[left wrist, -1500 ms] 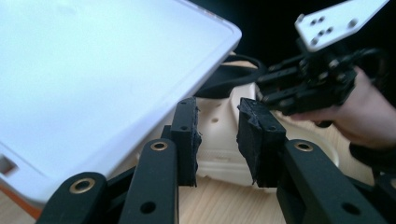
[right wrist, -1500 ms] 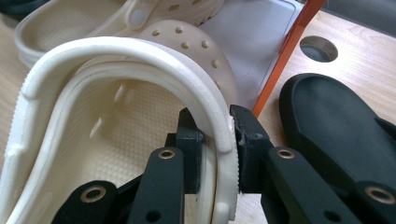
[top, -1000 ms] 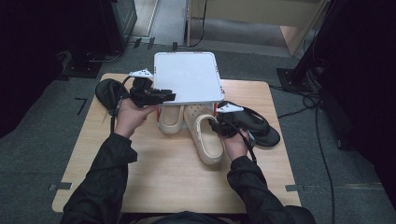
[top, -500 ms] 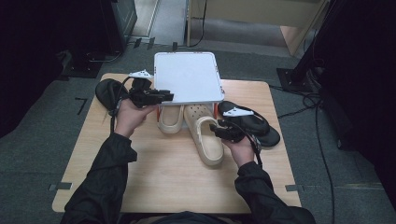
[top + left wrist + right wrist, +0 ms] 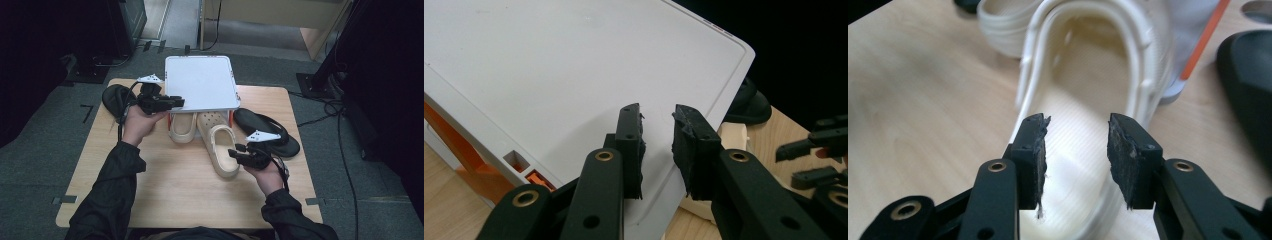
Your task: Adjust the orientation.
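Right hand-held gripper: jaws apart, just closing, over ribbed cream clog heel.
Left hand-held gripper: narrowing, empty, above smooth white box.
Worktop: pale wood.

From above my side, the high view looks forward and down on the whole table. My gripper views sit close: left faces the white rack, right the cream clog; both things appear overhead.

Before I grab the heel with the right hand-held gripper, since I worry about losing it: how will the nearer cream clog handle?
The cream clog looks like moulded foam, so probably light. Its thin heel wall may flex under the right hand-held gripper, whose open jaws have just been closing. It lies flat on the table, so tipping seems unlikely.
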`<state>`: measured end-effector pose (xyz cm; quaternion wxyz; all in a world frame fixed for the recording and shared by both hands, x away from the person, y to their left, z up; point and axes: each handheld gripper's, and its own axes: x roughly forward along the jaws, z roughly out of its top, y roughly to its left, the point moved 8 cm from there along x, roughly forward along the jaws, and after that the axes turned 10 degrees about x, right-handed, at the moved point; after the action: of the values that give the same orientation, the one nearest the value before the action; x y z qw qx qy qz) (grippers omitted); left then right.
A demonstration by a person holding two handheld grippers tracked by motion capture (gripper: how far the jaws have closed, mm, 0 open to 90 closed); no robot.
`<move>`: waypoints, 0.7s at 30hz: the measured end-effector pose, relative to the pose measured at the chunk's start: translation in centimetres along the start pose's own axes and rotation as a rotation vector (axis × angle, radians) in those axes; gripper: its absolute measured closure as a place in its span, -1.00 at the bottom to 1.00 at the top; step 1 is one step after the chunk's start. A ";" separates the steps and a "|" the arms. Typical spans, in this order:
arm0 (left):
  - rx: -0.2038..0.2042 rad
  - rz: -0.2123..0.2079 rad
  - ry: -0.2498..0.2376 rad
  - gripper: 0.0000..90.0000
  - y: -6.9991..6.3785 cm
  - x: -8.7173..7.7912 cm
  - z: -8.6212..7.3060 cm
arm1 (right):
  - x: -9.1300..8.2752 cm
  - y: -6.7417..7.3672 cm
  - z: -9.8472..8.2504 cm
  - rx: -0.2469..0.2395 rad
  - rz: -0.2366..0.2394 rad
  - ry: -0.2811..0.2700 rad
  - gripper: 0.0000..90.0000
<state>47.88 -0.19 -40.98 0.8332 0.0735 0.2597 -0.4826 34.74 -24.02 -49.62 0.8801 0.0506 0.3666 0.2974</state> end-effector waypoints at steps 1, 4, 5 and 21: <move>0.003 0.006 0.002 0.64 0.0 0.0 0.0 | -0.2 0.1 -0.3 -0.010 0.008 -0.003 0.32; 0.004 0.007 0.002 0.64 0.1 0.0 0.0 | -0.8 0.6 -1.4 -0.029 0.022 -0.009 0.31; 0.003 0.007 0.002 0.65 0.1 0.0 0.0 | -1.0 0.7 -1.8 -0.031 0.024 -0.003 0.32; 0.001 0.007 -0.007 0.65 0.1 0.0 0.0 | -1.8 1.0 -6.1 -0.061 0.046 0.067 0.51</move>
<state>47.99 -0.11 -41.03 0.8357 0.0730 0.2565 -0.4800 29.11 -25.05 -52.63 0.8614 0.0220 0.3853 0.3302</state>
